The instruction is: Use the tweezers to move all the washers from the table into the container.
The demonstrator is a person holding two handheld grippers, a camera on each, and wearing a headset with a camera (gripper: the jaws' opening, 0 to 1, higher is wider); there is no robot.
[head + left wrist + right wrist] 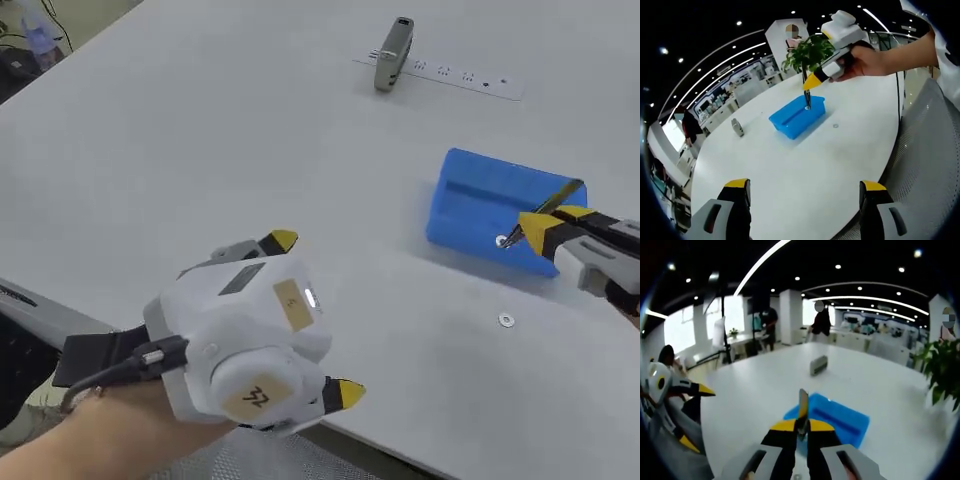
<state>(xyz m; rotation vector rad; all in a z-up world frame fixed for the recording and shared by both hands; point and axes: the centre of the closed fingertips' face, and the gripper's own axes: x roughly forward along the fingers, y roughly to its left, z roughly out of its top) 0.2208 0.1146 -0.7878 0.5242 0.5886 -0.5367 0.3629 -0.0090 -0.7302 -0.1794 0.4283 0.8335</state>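
The blue container [480,200] sits on the white table at the right. My right gripper [545,228] is shut on metal tweezers [552,205], whose tips point down at the container's near rim with a small washer [503,241] at them. Another washer [507,320] lies flat on the table just in front of the container. In the left gripper view the tweezers [806,96] reach down into the container [790,120], and the loose washer [835,126] lies to its right. My left gripper [316,317] hovers open at the near left, holding nothing.
A small grey device [393,52] stands on a white power strip [470,78] at the far side of the table [200,150]. The table's near edge runs under my left gripper. People and desks stand far behind.
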